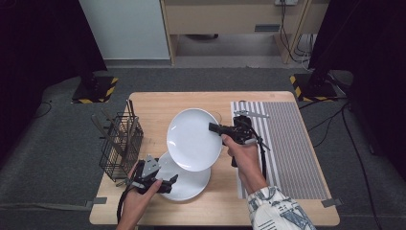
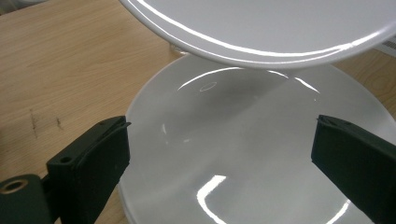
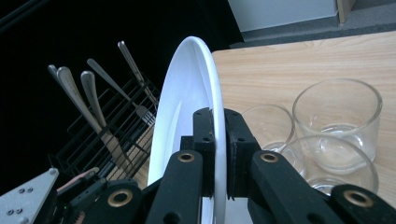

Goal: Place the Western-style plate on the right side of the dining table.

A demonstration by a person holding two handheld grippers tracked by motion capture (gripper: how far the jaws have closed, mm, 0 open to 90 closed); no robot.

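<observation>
From the high view, the right gripper [image 1: 216, 128] has a white plate [image 1: 194, 139] pinched by its rim and tilted up off the table [image 1: 153, 103], above a second plate [image 1: 189, 184] lying flat near the front edge, while the left gripper [image 1: 171, 181] rests at that lower plate's rim; a wire cutlery basket [image 1: 120, 143] stands to the left and a striped mat [image 1: 287, 148] to the right. In the left gripper view its jaws stand wide apart over the lower plate [image 2: 243, 154], gripping nothing, with the raised plate [image 2: 280, 28] overhead. In the right gripper view the jaws are clamped tight on the plate's rim [image 3: 212, 93], held on edge, with three glasses [image 3: 336, 116] on the table behind, so I'd say the lift is done and setting the plate down somewhere remains.
</observation>
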